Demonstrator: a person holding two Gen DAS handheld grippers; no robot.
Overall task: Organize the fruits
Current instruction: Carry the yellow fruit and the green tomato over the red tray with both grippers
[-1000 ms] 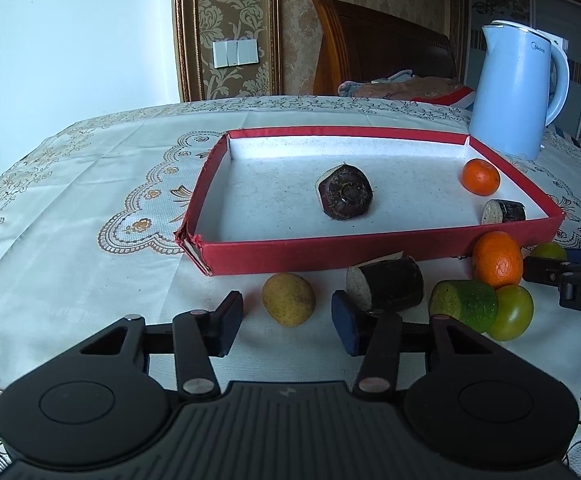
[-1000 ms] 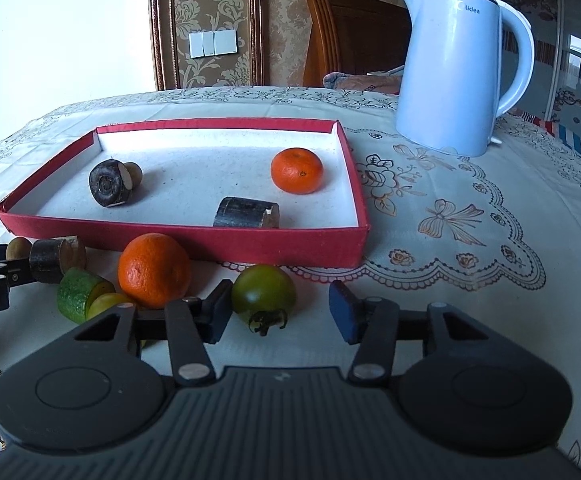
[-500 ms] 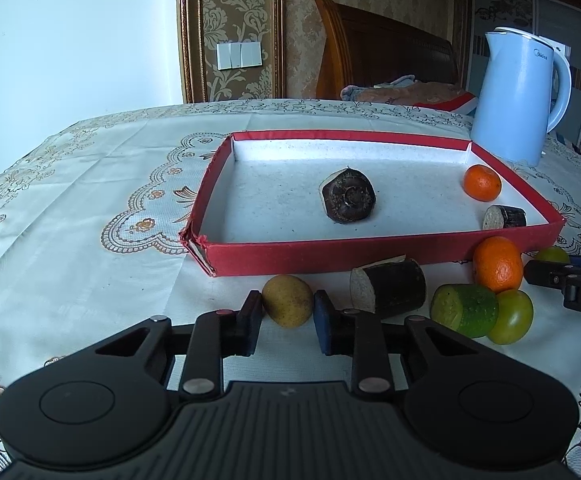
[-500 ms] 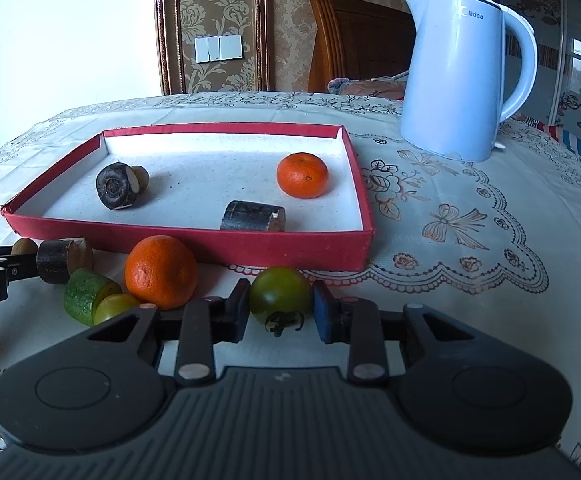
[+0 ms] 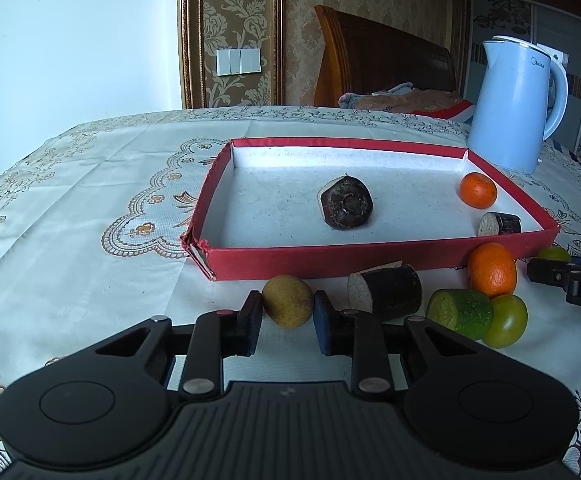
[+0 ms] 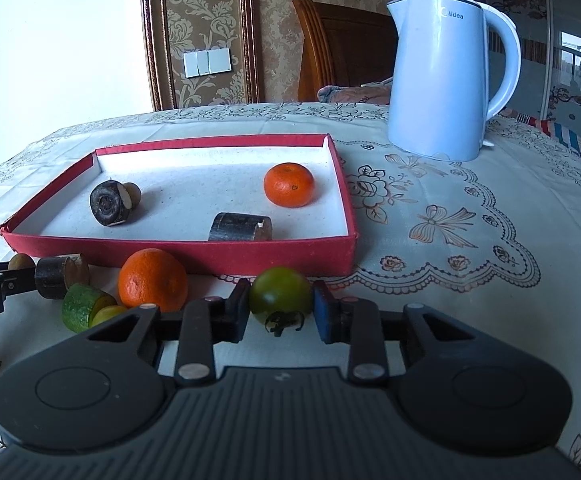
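Note:
My left gripper [image 5: 287,312] is shut on a small yellow-brown fruit [image 5: 287,301] on the tablecloth, just in front of the red tray [image 5: 330,258]. My right gripper [image 6: 281,306] is shut on a green tomato [image 6: 280,295] near the tray's front right corner. Inside the tray lie a dark round piece [image 5: 346,208], a mandarin [image 5: 477,189] and a dark cut cylinder [image 5: 499,224]. In front of the tray sit a dark cut stick [image 5: 386,292], an orange [image 5: 491,269], a cucumber chunk [image 5: 460,313] and a yellow-green tomato [image 5: 506,321].
A pale blue electric kettle [image 6: 446,80] stands behind the tray to the right. The table has an embroidered white cloth [image 6: 450,220] with bare room right of the tray. A wooden chair [image 5: 374,64] stands behind the table.
Both grippers went from open to shut: the left closed onto the yellow-brown fruit, the right onto the green tomato. Neither hand moved across the table.

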